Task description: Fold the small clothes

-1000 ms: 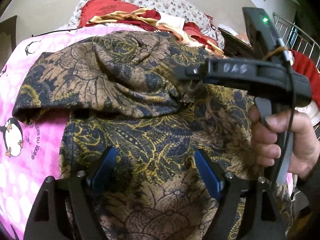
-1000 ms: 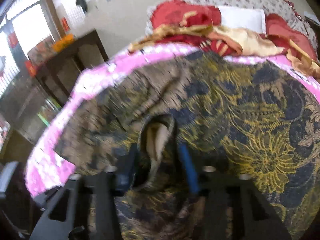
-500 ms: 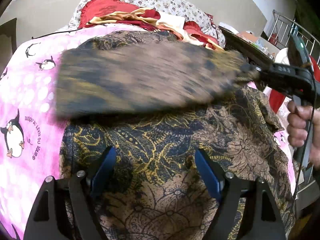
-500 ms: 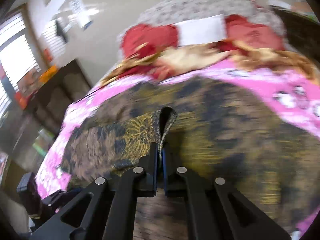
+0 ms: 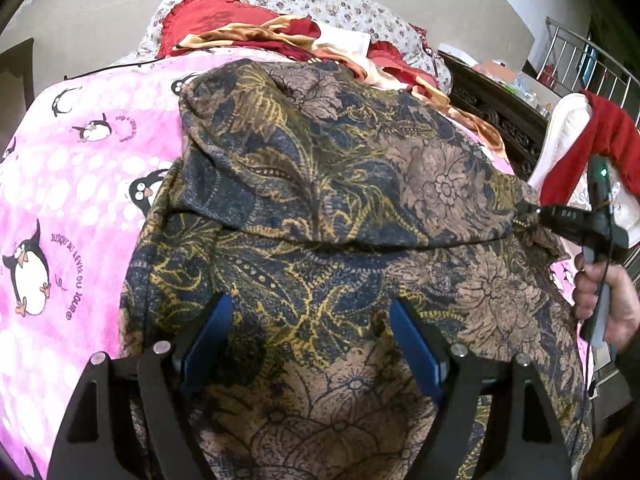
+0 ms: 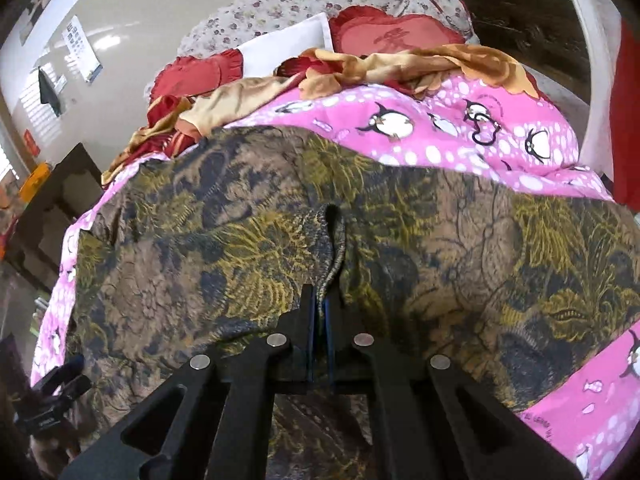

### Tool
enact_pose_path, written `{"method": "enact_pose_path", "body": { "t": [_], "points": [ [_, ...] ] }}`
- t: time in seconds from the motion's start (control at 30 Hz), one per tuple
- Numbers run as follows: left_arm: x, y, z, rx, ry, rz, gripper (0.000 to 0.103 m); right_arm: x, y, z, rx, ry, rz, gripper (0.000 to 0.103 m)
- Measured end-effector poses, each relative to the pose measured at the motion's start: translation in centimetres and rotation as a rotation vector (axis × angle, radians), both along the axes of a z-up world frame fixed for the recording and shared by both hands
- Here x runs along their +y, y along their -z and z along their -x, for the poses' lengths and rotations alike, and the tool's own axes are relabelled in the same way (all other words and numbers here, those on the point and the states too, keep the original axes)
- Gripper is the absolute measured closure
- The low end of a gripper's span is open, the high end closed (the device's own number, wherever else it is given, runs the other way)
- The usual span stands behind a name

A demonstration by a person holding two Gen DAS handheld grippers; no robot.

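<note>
While right gripper clamped on garment hem, left gripper spread wide, empty. Soft, limp, light; best gripped at edges, corners.

Light: you have bright, even indoor light, with ceiling glare in the right view.
Blur: the right view's cloth smears.
Edges: fisheye bending, dark corners.

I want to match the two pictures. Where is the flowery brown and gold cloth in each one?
Left wrist view: the flowery cloth fills the middle, with a fold pulled over to the right edge, where the right claw pinches it.
Right wrist view: the cloth spreads across the middle, with a ridge of it clamped at bottom centre.
Shared landmark: the pink penguin blanket under the cloth.
</note>
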State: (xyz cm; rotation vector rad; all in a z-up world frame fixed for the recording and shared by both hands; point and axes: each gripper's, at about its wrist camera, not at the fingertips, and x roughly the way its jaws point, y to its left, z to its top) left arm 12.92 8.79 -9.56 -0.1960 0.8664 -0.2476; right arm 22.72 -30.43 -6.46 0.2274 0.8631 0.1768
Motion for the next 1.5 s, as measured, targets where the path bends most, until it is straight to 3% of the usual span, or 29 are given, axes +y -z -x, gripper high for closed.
{"method": "enact_pose_path", "body": {
  "t": [0.2,0.3,0.37,0.43,0.53,0.57,0.6,0.7,0.73,0.97,1.07,1.17,1.23,1.3,1.37,1.5],
  "points": [
    [2.3,-1.9,0.5,-0.037,-0.081,0.073,0.019,-0.2,-0.6,0.1,0.003,-0.018,0.019,0.098],
    [4.1,-4.9,-0.6,-0.108,-0.138,0.121,0.016,-1.0,-3.1,1.6,-0.083,-0.019,0.036,0.090],
    [4.2,-6.1,-2.2,-0.137,-0.141,0.085,0.014,-1.3,-4.6,2.6,-0.132,0.000,0.055,0.085],
    [4.1,-6.6,-4.6,-0.144,-0.153,0.027,0.012,-0.5,-5.3,3.1,-0.145,-0.064,0.029,0.086],
    [3.4,-5.4,-7.2,-0.117,-0.126,0.004,0.014,2.8,-4.6,2.6,-0.104,-0.201,0.051,0.087],
    [3.3,-4.6,-7.8,-0.102,-0.146,-0.032,0.022,3.8,-3.9,2.1,-0.080,-0.228,0.075,0.088],
    [3.5,-3.8,-8.1,-0.076,-0.183,-0.045,0.033,4.5,-2.9,1.4,-0.050,-0.221,0.128,0.088],
    [5.3,-1.2,-8.0,-0.004,-0.265,0.013,0.035,4.1,0.5,-0.3,0.067,-0.172,0.205,0.088],
    [5.7,-0.2,-7.9,0.027,-0.282,0.005,0.036,3.5,1.0,-0.6,0.075,-0.154,0.195,0.095],
    [5.9,-0.4,-8.2,0.028,-0.261,-0.069,0.042,3.9,-0.6,-1.0,0.141,-0.095,0.257,0.097],
    [6.2,-3.1,-7.9,-0.060,-0.305,-0.032,0.042,5.1,-3.6,-0.4,0.004,-0.099,0.198,0.093],
    [4.7,-4.8,-10.0,-0.082,-0.249,0.008,0.041,6.7,-4.0,-1.7,-0.031,-0.122,0.194,0.093],
    [2.9,-4.4,-12.5,-0.055,-0.207,-0.045,0.041,7.3,-2.4,-3.5,0.021,-0.109,0.214,0.092],
    [2.1,-2.6,-15.2,0.030,-0.231,-0.139,0.041,7.2,0.3,-4.8,0.087,-0.094,0.244,0.092],
    [2.4,-0.7,-16.7,0.111,-0.262,-0.165,0.034,6.6,1.0,-4.3,0.034,-0.076,0.188,0.093],
    [1.9,-1.2,-16.8,0.116,-0.247,-0.220,0.031,6.8,1.1,-3.9,0.023,-0.067,0.208,0.091]
  ]
}}
